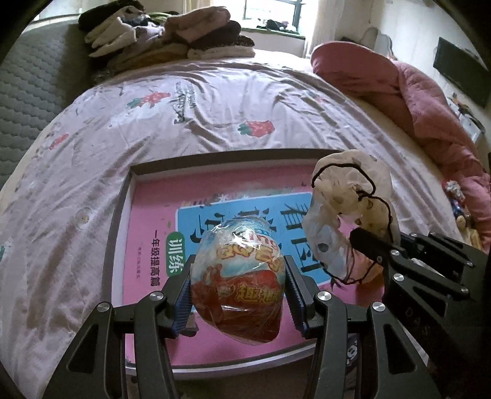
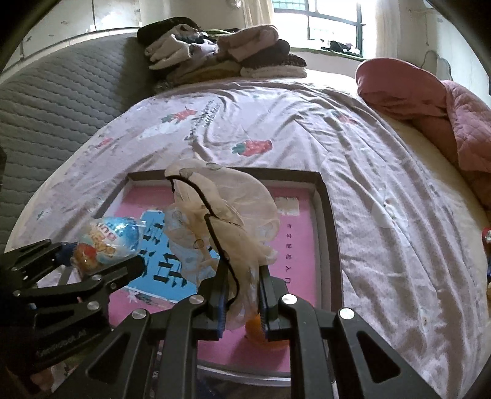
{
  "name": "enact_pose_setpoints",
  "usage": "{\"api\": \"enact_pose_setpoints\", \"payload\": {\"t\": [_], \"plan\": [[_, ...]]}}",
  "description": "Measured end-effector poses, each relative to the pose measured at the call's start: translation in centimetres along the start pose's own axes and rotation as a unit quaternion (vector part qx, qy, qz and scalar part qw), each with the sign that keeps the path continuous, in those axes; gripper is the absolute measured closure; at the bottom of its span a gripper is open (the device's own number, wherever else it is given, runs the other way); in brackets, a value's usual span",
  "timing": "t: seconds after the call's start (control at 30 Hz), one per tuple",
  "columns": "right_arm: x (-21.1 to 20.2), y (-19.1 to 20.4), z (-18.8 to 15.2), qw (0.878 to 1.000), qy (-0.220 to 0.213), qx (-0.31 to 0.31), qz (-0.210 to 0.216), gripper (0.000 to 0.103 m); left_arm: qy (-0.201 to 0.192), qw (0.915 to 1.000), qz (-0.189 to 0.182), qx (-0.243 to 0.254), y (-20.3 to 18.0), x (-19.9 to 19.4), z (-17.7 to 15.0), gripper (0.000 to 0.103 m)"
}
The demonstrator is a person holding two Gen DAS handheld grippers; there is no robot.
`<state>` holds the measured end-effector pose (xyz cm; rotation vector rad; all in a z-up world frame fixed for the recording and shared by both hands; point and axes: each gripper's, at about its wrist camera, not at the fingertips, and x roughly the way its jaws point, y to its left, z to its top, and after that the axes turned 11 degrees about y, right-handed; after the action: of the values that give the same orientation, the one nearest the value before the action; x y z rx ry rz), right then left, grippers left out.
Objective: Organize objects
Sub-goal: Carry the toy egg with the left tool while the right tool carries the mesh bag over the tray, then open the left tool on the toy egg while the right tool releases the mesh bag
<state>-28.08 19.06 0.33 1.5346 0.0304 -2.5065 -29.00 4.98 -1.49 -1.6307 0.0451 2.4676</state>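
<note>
**Egg in my left, crumpled bag in my right, both over the tray**

The bed fills both views, its pale sheet printed with strawberries. At its far end sits a pile of folded clothes, with a pink quilt bunched along the right side. My right wrist view shows more of the grey quilted headboard and the barred window than my left does.

Near me on the sheet lies a shallow grey-rimmed tray, and flat inside it a pink workbook with a blue panel. My left view shows the green label and the small print on its cover; my right view shows the tray's right rim and far corner, which my left view hides behind the other gripper.

My right hand-held gripper is clenched on a crumpled translucent plastic bag with a black string running through it, held above the tray. Only my right view shows the pads pinching it; from the left the bag billows over the black fingers. Under those pads my right view also catches something orange, too hidden to identify.

My left hand-held gripper is grasping a foil-wrapped toy egg, red and blue, squeezed between the blue ridged pads above the workbook.
</note>
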Motion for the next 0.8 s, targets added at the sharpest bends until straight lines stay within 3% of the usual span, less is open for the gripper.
{"api": "enact_pose_setpoints", "payload": {"t": [0.47, 0.8], "plan": [[1.2, -0.4, -0.1, 1.000, 0.011, 0.007, -0.005, 0.084, 0.029, 0.9994, -0.018, 0.005, -0.4, 1.8, -0.3, 0.049], [1.4, -0.4, -0.1, 1.000, 0.018, 0.018, -0.008, 0.081, 0.041, 0.9990, -0.009, 0.013, -0.6, 2.6, -0.6, 0.049]]}}
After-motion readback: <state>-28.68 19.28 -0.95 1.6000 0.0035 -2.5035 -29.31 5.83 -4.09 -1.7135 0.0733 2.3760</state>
